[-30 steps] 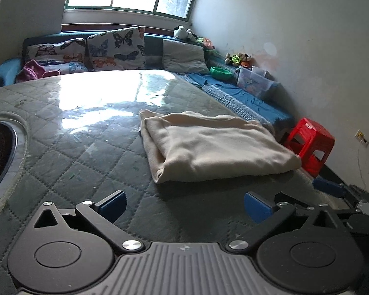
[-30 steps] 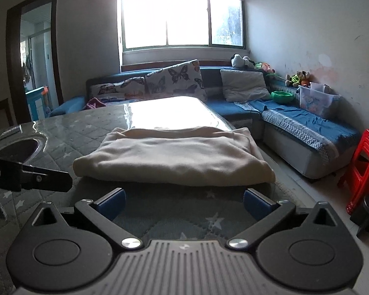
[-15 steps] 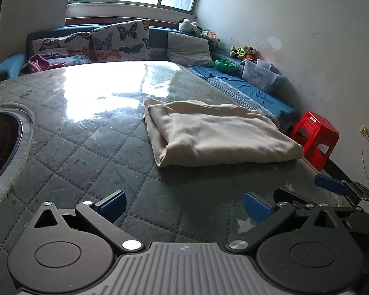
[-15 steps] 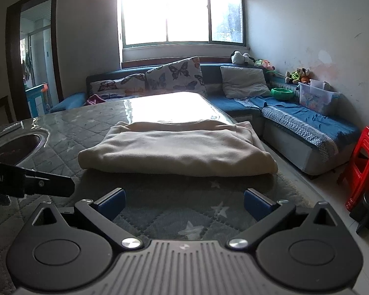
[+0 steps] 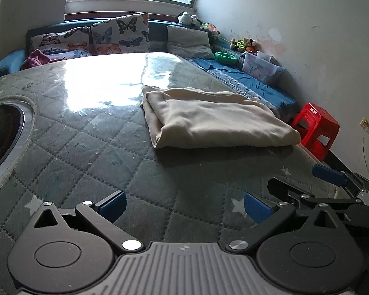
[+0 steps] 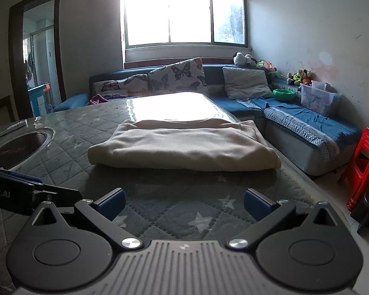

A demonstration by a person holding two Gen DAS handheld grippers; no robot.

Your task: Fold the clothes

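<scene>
A cream garment lies folded into a flat rectangle on the quilted grey table, near its right edge. It also shows in the right wrist view. My left gripper is open and empty, well back from the garment's near left corner. My right gripper is open and empty, in front of the garment's near edge. The right gripper also shows at the right of the left wrist view, over the table's edge.
A round recessed burner sits in the table at the left. A blue corner sofa with cushions, a green bowl and a clear box runs behind and to the right. A red plastic stool stands on the floor by the table's right edge.
Both grippers have drawn back from the folded garment and risen a little. The garment has not moved.
</scene>
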